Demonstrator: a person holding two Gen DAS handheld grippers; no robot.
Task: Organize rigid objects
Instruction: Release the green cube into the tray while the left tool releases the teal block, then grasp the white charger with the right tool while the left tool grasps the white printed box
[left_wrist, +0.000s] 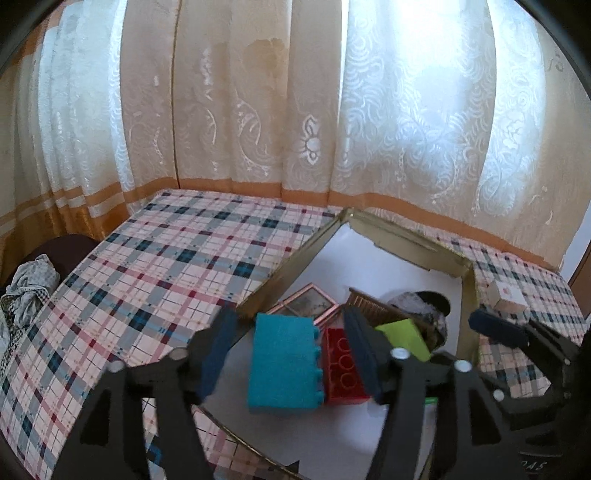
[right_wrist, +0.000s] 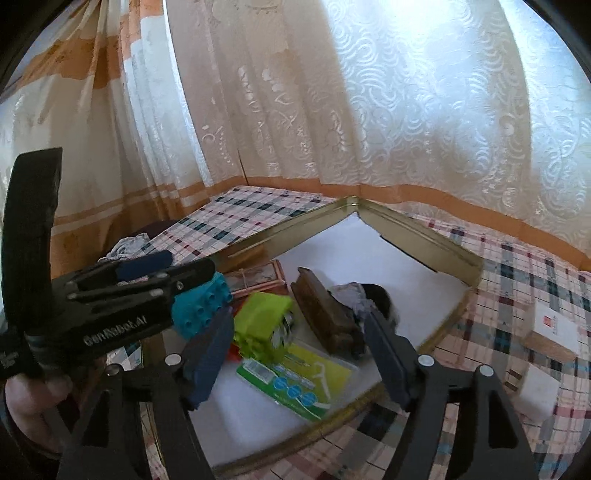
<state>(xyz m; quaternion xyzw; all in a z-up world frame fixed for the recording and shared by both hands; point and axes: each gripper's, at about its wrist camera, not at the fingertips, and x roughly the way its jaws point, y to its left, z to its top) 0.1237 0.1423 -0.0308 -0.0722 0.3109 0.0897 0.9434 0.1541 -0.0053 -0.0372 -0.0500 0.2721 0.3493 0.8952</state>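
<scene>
The left gripper has its jaws spread wide, with the teal toy brick between them over the gold-rimmed tray; I cannot tell if they touch it. The right gripper has its jaws wide apart with nothing in them, above the lime-green block in the tray. A red brick lies just right of the teal one, and the tray sits on a checkered surface.

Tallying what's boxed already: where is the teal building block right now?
In both wrist views the teal block sits between the left gripper's open fingers over the gold-rimmed box, beside the red block.
</scene>
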